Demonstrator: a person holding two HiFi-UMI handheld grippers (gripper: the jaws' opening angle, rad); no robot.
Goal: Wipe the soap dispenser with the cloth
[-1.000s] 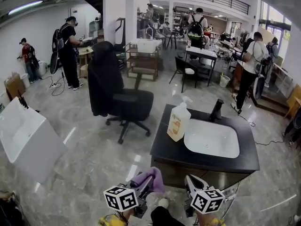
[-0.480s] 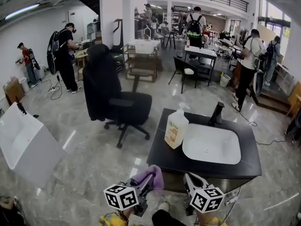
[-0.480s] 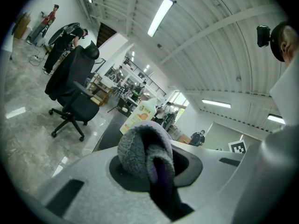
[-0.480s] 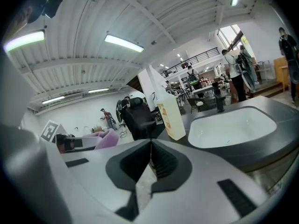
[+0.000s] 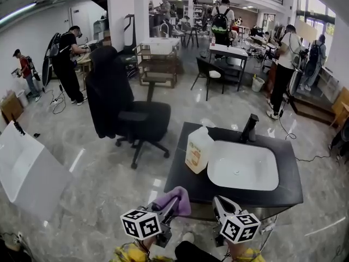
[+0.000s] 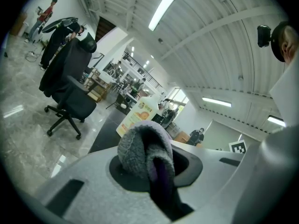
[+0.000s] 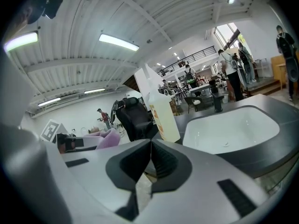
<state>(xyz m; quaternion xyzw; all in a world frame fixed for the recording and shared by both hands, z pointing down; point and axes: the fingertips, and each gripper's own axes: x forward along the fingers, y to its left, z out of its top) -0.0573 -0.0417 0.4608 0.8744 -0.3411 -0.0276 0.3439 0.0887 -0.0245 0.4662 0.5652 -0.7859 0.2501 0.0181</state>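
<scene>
The soap dispenser (image 5: 198,148), a pale bottle with an orange label, stands on the dark countertop (image 5: 185,173) left of the white basin (image 5: 242,165). It also shows in the left gripper view (image 6: 140,115) and the right gripper view (image 7: 161,106). My left gripper (image 5: 173,205) is shut on a purple cloth (image 5: 175,200), which bulges between the jaws (image 6: 145,150). My right gripper (image 5: 219,206) is shut with nothing in it (image 7: 149,164). Both grippers hover short of the counter's near edge, apart from the dispenser.
A black faucet (image 5: 250,127) stands behind the basin. A black office chair (image 5: 122,111) is on the floor to the left of the counter. A white basin unit (image 5: 27,168) stands at far left. Several people and tables fill the room behind.
The counter, basin and dispenser have come closer and lower in the head view. Both grippers have moved forward toward the counter's near edge, still shut.
</scene>
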